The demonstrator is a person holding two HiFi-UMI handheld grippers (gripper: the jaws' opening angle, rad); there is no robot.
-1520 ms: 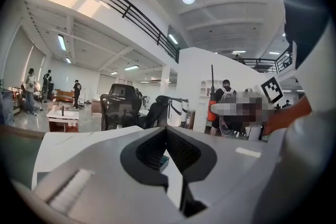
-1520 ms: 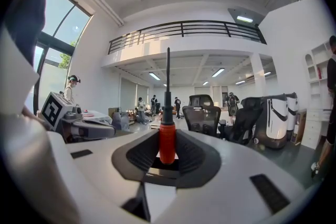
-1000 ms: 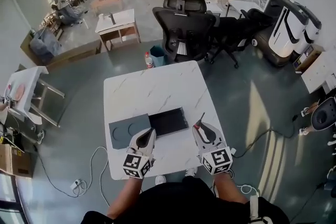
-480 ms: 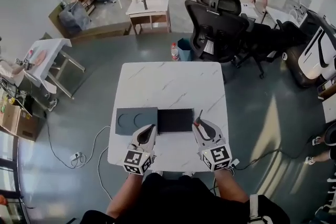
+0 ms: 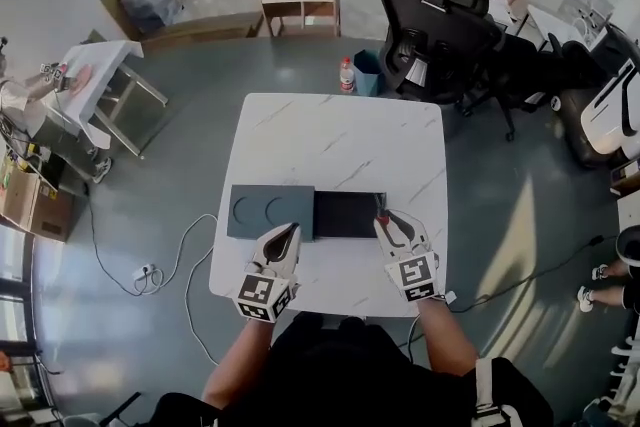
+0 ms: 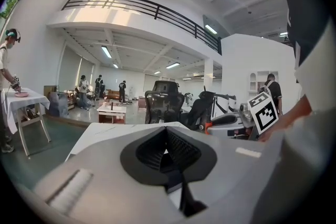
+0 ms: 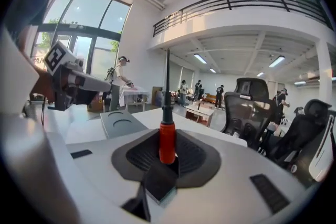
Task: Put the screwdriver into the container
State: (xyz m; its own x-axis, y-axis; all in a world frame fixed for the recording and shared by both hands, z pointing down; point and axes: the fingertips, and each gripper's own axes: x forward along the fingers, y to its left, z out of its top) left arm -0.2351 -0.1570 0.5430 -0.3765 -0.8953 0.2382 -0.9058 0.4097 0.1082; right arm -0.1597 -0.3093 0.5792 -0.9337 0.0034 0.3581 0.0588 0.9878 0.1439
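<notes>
With my right hand-held gripper [image 5: 388, 218] clamped on the screwdriver's [image 7: 167, 139] orange handle and my left hand-held gripper [image 5: 284, 235] closed empty, I'd level the shaft over the dark container [image 5: 345, 217] before releasing.

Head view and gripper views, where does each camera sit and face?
Head view: head-mounted, steeply down at the white marble table; forearms, left hand-held gripper, right hand-held gripper show.
Left gripper view: on that gripper, along shut jaws towards black office chairs.
Right gripper view: likewise, along jaws clamping the orange-handled screwdriver.
Shared: both gripper views show the chairs.
</notes>
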